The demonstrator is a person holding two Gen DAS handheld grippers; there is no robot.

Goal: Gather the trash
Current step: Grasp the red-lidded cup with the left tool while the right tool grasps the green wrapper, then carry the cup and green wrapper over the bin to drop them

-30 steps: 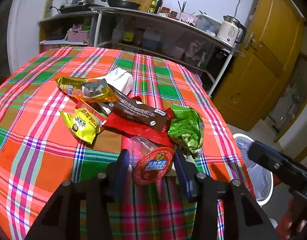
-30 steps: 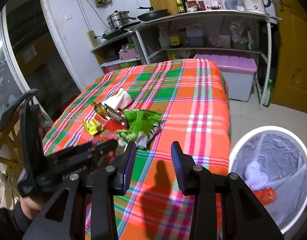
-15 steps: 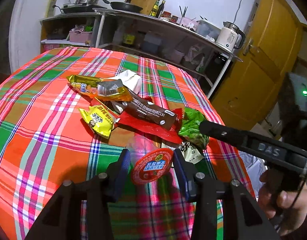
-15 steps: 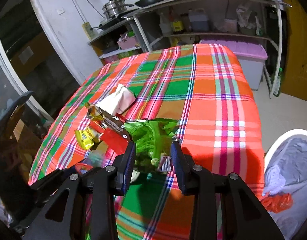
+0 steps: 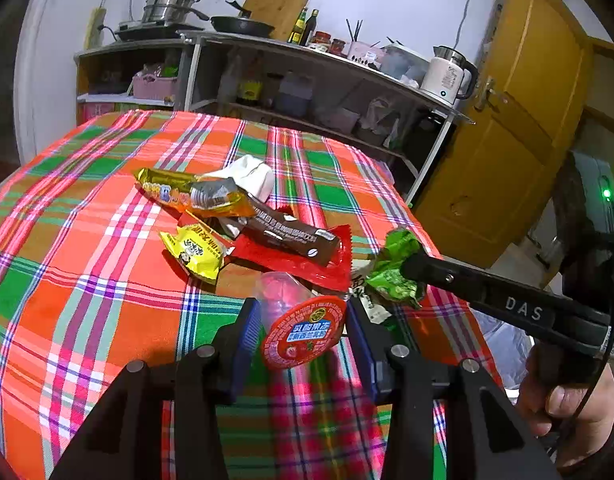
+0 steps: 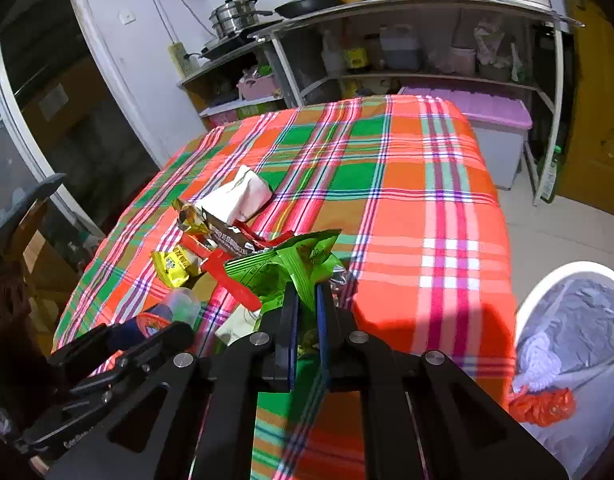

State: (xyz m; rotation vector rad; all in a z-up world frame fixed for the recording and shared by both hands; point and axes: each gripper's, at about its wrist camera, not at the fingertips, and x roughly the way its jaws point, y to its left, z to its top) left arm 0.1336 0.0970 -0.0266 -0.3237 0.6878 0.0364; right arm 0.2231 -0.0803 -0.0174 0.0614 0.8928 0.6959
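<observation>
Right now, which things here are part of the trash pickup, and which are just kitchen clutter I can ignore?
Job:
green wrapper, pinched in the right gripper
jelly cup, between the open fingers of the left gripper
yellow packet
red wrapper
brown wrapper
gold wrapper
tissue
bin

Ignore:
kettle
pots
pan
cutting board
purple tub

Glossy foil wrappers (image 5: 243,216), woven cloth tablecloth (image 5: 107,280)

Our right gripper (image 6: 305,308) pinches nearly shut, while our left gripper (image 5: 303,328) stands parted, both angled forward and down
</observation>
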